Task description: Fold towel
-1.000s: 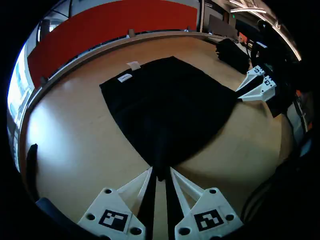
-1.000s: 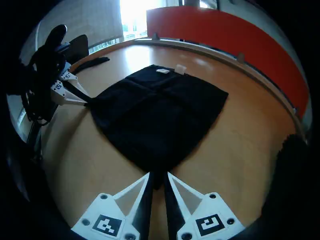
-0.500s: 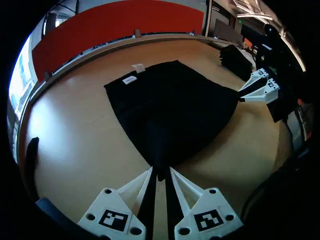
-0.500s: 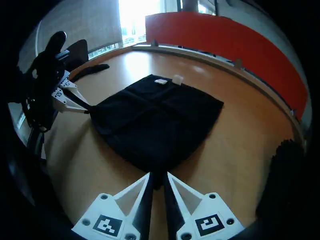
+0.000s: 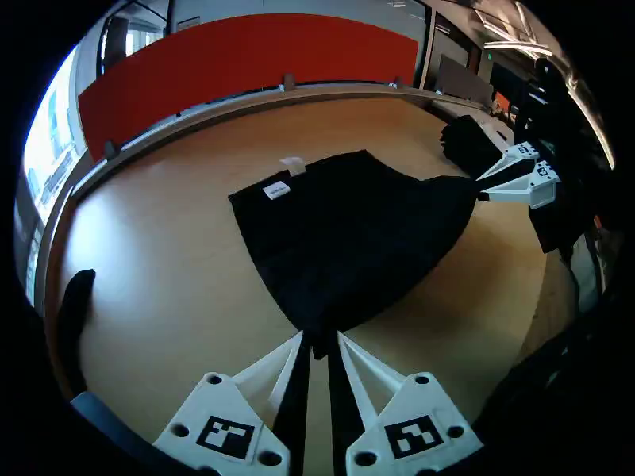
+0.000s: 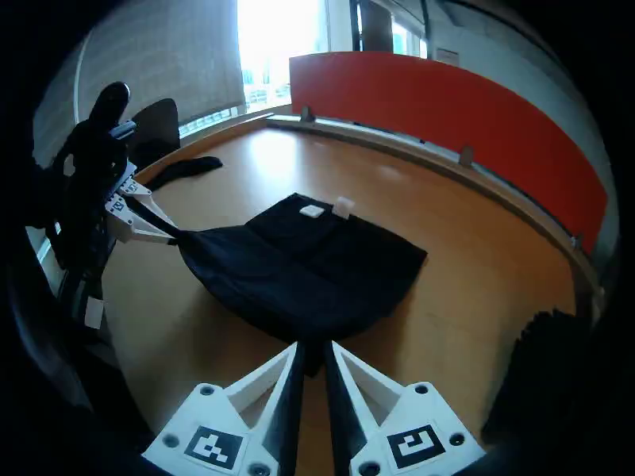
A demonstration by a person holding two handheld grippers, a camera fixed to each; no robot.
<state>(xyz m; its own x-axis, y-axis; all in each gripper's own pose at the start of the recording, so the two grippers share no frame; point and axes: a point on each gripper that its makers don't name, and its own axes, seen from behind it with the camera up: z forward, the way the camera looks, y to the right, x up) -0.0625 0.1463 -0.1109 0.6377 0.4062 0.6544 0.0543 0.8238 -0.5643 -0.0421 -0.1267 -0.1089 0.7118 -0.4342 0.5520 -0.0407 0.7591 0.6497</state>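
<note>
Towel: a black towel (image 5: 349,230) spread on the desk, its far half lying flat and its near edge raised off the surface, sagging a little between two held corners.
Tag: a white tag (image 5: 276,190) sits on the towel's far part, near a corner; a second small white tab pokes out at the edge just beside it.
Left gripper: the left gripper (image 5: 319,349) has its fingers pinched together on one near corner of the towel, with black cloth bunched between the tips.
Right gripper: the right gripper (image 6: 313,357) is likewise clamped on the other near corner, the cloth rising straight out of its fingertips.
Across views: in the left gripper view, the other gripper shows at the right, its white fingers meeting the towel's corner; in the right gripper view, the other gripper shows at the left in the same way, with a dark shape behind it that I cannot make out.
Desk: a light wooden desk (image 5: 159,262) with a curved far edge.
Dark pile: a dark pile (image 5: 468,143) of folded cloth rests on the desk, well apart from the towel.
Dark strip: a dark strip (image 6: 186,168) lies on the desk near its edge, apart from the towel.
Partition: a red partition (image 5: 238,55) runs along the far edge of the desk.
Window: a bright window (image 6: 278,47) stands behind the partition's end.
</note>
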